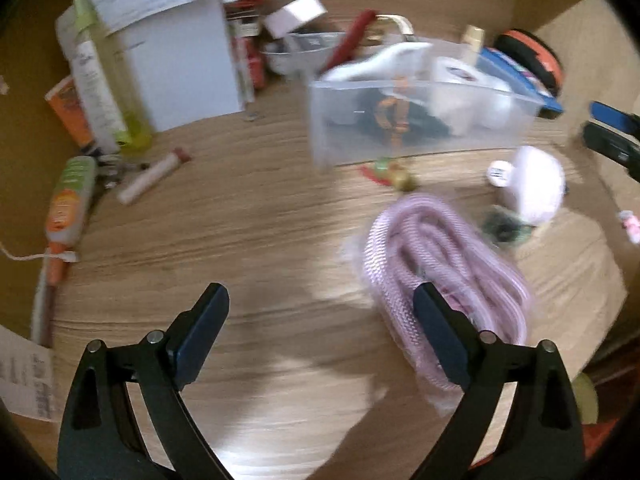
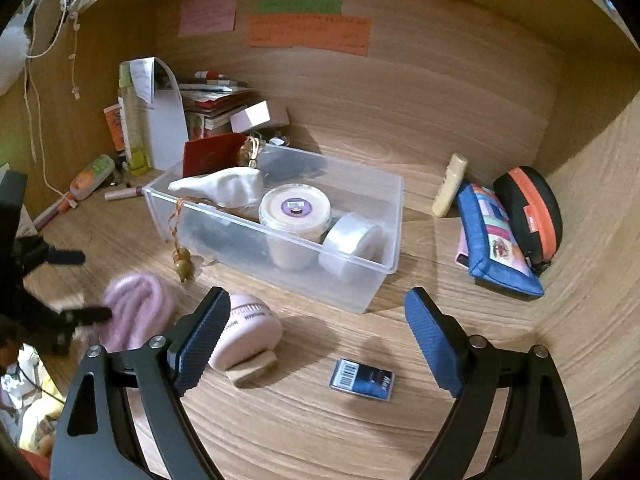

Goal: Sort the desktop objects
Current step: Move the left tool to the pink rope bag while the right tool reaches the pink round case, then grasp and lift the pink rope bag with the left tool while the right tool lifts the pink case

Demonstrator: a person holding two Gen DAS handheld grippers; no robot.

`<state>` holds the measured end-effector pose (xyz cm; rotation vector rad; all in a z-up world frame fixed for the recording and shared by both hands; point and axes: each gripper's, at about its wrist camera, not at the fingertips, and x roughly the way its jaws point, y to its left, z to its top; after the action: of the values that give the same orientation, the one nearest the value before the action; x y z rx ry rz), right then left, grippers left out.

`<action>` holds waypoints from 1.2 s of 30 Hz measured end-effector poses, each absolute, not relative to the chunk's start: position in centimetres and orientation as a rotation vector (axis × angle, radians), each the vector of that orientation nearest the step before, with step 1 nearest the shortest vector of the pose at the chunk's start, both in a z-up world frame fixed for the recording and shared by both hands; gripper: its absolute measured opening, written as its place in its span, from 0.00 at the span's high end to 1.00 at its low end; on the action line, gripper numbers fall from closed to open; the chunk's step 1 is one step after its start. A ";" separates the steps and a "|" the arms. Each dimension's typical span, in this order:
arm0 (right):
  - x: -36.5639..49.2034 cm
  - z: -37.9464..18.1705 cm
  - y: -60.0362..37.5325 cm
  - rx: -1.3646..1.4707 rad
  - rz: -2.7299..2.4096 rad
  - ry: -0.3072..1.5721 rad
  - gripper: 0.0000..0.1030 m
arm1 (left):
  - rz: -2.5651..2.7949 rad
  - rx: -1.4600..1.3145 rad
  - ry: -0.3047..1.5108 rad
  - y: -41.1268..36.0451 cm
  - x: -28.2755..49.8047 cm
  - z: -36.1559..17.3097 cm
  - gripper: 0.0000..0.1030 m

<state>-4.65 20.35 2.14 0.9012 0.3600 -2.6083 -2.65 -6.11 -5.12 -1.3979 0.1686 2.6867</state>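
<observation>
Your bin (image 2: 384, 216) sits mid-bench (image 2: 320, 440), and in it a tub (image 2: 295, 208) stands left of a tape roll (image 2: 352, 244). Before the bin, from left to right in the right wrist view, you have a cord bundle (image 2: 136, 312), a jar (image 2: 248, 332) on its side and a small card (image 2: 362, 379). Right of the bin, a pouch (image 2: 496, 240) leans on a case (image 2: 528, 208). Behind the bin at left, papers (image 2: 168, 124) and a bottle (image 2: 134, 120) stand against the wall.

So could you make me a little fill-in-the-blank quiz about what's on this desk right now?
1. The roll of tape lies inside the clear plastic ____.
2. The coiled cord by the left gripper is ____ in colour.
3. The small dark blue card with a barcode lies on the ____.
4. The right gripper holds ____.

Missing words: box; pink; desk; nothing
</observation>
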 end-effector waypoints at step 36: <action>-8.6 -4.3 16.7 1.095 -2.297 0.350 0.41 | 2.695 -1.411 0.074 -2.2 -4.4 -6.7 0.30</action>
<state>-8.65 16.72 -4.32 1.0950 0.3498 -2.2973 -4.43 -2.19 -6.68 -1.4108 0.0741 2.6954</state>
